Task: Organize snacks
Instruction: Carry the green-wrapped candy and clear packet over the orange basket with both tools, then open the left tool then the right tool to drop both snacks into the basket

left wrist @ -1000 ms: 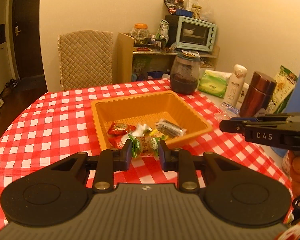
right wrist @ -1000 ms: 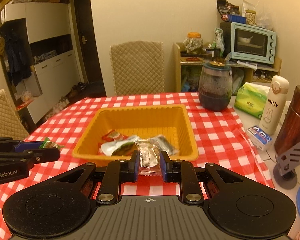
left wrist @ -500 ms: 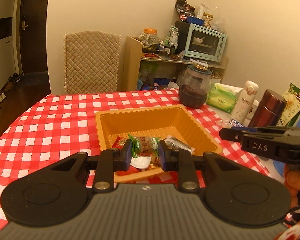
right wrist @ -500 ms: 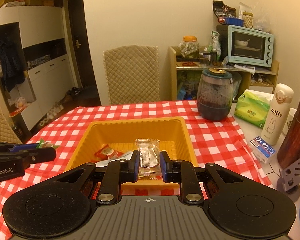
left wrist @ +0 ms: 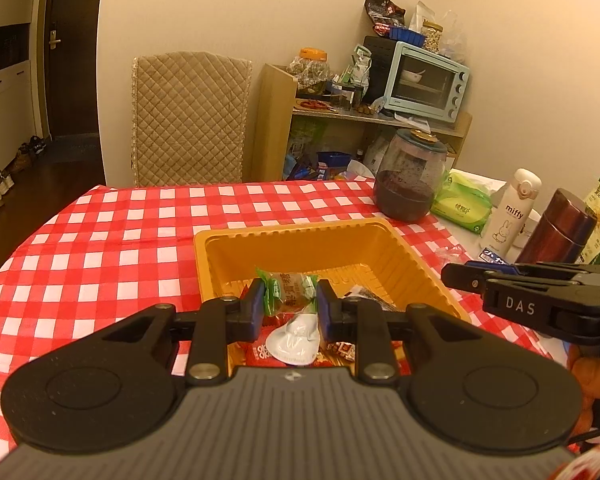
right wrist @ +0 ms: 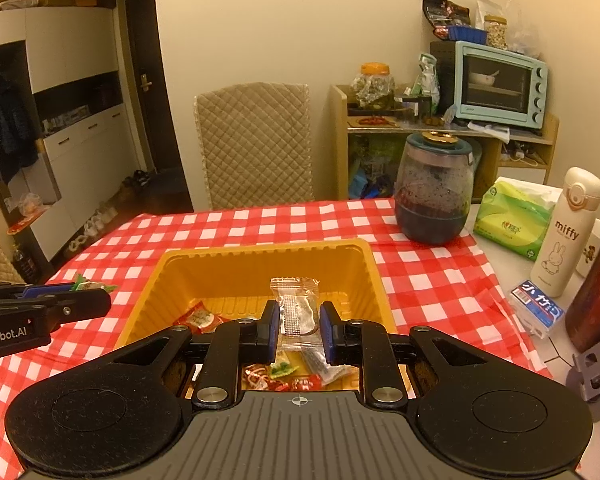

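Observation:
An orange tray [left wrist: 292, 236] [right wrist: 260, 252] sits on the red-checked table and holds several wrapped snacks. My left gripper [left wrist: 290, 300] is shut on a green-wrapped candy [left wrist: 288, 288] and hangs over the tray's near side. My right gripper [right wrist: 298, 326] is shut on a clear-wrapped snack [right wrist: 296, 304], also above the tray. Under the left gripper lie a white packet [left wrist: 294, 340] and a red packet [left wrist: 260, 354]. A red snack [right wrist: 198, 316] lies at the tray's left. In each wrist view the other gripper shows side-on at the frame's edge.
A dark glass jar [right wrist: 434, 196], a green tissue pack [right wrist: 512, 216], a white miffy bottle [right wrist: 564, 232] and a brown flask [left wrist: 556, 228] stand at the table's right. A small blue box [right wrist: 536, 308] lies near them. A quilted chair [right wrist: 256, 144] and shelf with toaster oven [right wrist: 500, 84] are behind.
Both grippers have moved forward with their snacks, from in front of the tray's near rim to over the tray. The tray and its contents now sit lower and closer in both views.

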Available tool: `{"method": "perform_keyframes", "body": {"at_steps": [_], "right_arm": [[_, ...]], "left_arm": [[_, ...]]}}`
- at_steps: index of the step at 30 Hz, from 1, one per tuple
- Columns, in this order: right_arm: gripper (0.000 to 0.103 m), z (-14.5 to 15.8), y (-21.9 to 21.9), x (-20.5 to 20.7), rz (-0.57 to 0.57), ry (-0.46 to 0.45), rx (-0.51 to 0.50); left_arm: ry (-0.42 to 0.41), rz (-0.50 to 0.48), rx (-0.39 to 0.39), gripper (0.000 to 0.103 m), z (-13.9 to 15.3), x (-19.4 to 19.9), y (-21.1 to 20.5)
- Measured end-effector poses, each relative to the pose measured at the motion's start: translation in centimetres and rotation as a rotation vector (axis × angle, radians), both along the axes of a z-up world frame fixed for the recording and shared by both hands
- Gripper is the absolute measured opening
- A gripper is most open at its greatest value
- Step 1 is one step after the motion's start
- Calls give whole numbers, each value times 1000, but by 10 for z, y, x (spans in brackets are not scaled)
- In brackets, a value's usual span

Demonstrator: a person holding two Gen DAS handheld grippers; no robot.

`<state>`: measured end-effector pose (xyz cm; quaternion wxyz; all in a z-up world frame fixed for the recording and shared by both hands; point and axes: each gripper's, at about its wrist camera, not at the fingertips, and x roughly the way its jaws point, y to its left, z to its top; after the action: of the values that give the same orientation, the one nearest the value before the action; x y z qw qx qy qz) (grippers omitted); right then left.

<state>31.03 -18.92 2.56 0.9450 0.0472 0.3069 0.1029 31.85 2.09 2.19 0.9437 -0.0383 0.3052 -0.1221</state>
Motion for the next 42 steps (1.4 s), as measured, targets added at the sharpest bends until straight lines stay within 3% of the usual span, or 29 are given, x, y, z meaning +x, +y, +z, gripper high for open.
{"method": "perform_keyframes", "body": {"at_steps": [23,42], "right_arm": [[22,-37,18,58,15,98,-6],[22,-57,13,77,6,168,41]], "left_arm": [[96,19,-12,24,-29,61,0],[168,6,-45,24,-51,81,0]]}}
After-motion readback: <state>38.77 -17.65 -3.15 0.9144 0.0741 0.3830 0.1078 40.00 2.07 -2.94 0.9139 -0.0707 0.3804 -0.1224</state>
